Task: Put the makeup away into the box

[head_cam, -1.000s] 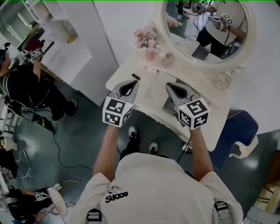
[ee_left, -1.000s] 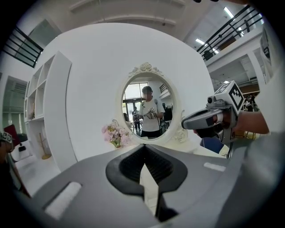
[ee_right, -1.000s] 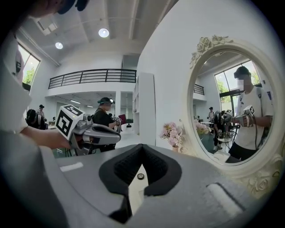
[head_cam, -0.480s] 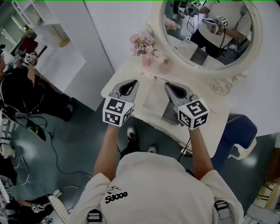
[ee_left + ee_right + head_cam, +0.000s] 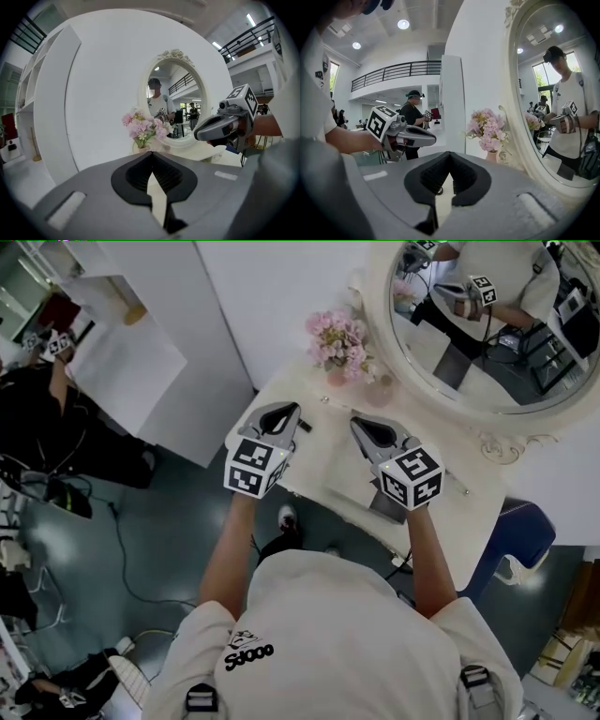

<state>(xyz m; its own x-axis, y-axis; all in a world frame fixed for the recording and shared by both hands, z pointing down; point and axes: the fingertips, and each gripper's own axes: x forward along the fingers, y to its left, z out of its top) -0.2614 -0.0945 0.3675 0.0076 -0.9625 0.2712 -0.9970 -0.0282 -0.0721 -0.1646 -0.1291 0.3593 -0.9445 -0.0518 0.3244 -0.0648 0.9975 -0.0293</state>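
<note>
Both grippers hover side by side over the white dressing table (image 5: 322, 448), pointing toward the oval mirror (image 5: 487, 324). My left gripper (image 5: 278, 418) (image 5: 151, 154) is shut and empty. My right gripper (image 5: 367, 427) (image 5: 450, 153) also has its jaws together with nothing between them. A small dark makeup item (image 5: 305, 426) lies on the tabletop between the two gripper tips. A grey box (image 5: 386, 508) shows partly under the right gripper near the table's front edge; its inside is hidden. Each gripper view shows the other gripper beside it.
Pink flowers in a vase (image 5: 339, 341) and a small glass bottle (image 5: 380, 390) stand at the back by the mirror. A white shelf unit (image 5: 131, 343) stands to the left, a blue stool (image 5: 520, 535) to the right. Another person (image 5: 47, 427) stands at far left.
Both grippers have moved forward and slightly down over the tabletop toward the mirror, staying side by side and shut. The table and flowers now sit closer under the grippers.
</note>
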